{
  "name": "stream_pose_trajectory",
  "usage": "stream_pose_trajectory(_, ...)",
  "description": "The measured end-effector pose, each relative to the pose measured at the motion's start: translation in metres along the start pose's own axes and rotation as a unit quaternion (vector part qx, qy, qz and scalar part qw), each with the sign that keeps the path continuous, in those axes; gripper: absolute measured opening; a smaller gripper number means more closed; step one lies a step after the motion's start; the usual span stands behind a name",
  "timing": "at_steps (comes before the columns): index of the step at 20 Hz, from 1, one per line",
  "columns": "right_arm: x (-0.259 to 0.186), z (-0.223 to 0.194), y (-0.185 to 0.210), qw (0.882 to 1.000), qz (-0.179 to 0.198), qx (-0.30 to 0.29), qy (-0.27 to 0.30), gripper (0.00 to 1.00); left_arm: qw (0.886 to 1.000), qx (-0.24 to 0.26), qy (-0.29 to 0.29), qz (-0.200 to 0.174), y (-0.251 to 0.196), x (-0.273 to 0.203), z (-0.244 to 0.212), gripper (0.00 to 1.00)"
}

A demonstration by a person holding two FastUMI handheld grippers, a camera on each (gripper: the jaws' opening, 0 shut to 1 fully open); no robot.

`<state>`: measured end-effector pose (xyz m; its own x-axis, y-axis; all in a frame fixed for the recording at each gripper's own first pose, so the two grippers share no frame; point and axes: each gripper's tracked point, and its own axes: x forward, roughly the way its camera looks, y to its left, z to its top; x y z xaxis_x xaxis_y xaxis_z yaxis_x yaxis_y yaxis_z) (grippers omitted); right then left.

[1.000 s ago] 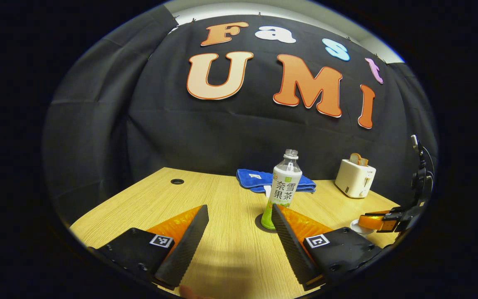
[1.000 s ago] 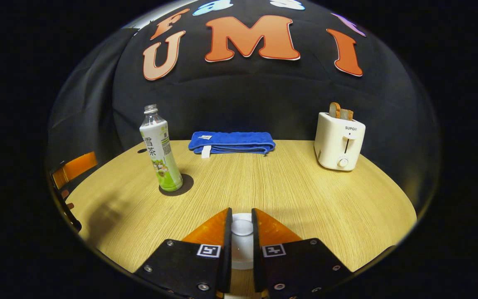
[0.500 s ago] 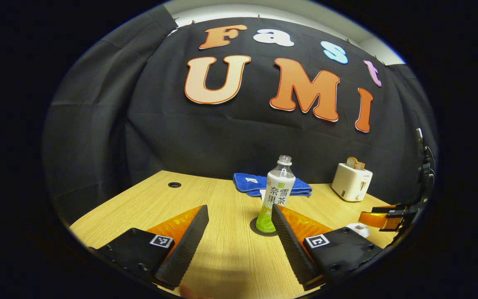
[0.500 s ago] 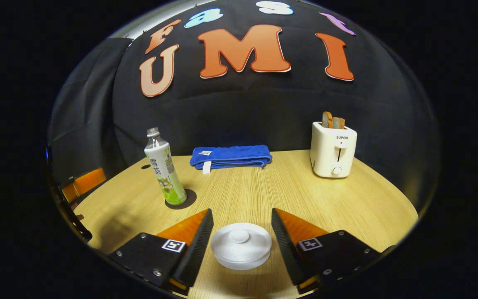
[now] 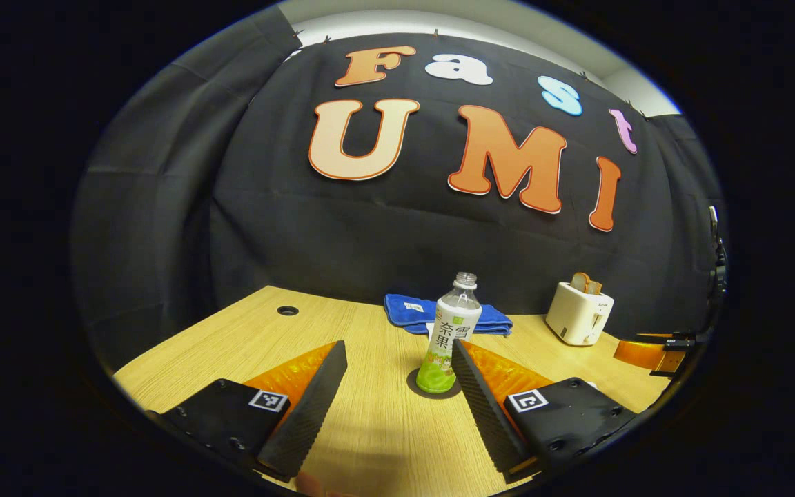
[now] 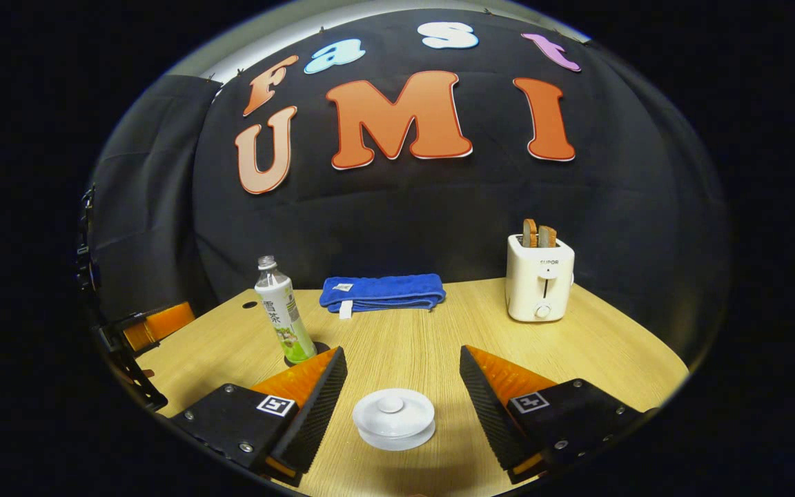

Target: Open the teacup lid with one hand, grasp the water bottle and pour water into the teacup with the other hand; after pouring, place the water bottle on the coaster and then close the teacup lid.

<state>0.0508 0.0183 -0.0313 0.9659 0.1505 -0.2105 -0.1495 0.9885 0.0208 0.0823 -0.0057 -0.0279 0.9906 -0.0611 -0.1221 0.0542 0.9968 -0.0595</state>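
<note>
White lidded teacup (image 6: 393,419) sits closed, apparently untouched.

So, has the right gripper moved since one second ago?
Yes. The right gripper has opened and backed away from the lidded teacup, which now sits smaller between its spread fingers; the toaster looks farther too.

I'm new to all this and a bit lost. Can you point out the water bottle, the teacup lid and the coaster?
water bottle (image 5: 454,330): left gripper view, on its label.
teacup lid (image 6: 393,413): right gripper view, beside its knob.
coaster (image 5: 413,382): left gripper view, dark rim beside the bottle's base.
</note>
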Motion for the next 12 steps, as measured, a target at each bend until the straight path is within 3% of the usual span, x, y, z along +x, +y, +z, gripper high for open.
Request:
stream_pose_trajectory(8, -0.005, 0.009, -0.01, 1.0, -0.001, -0.003, -0.018, 0.97, 1.0, -0.002, -0.008, 0.019, 0.009, -0.006, 0.01, 1.0)
stream_pose_trajectory(12, -0.01, 0.009, -0.012, 1.0, -0.001, 0.0, -0.019, 0.97, 0.999, 0.02, -0.013, 0.035, 0.019, -0.006, 0.018, 0.99)
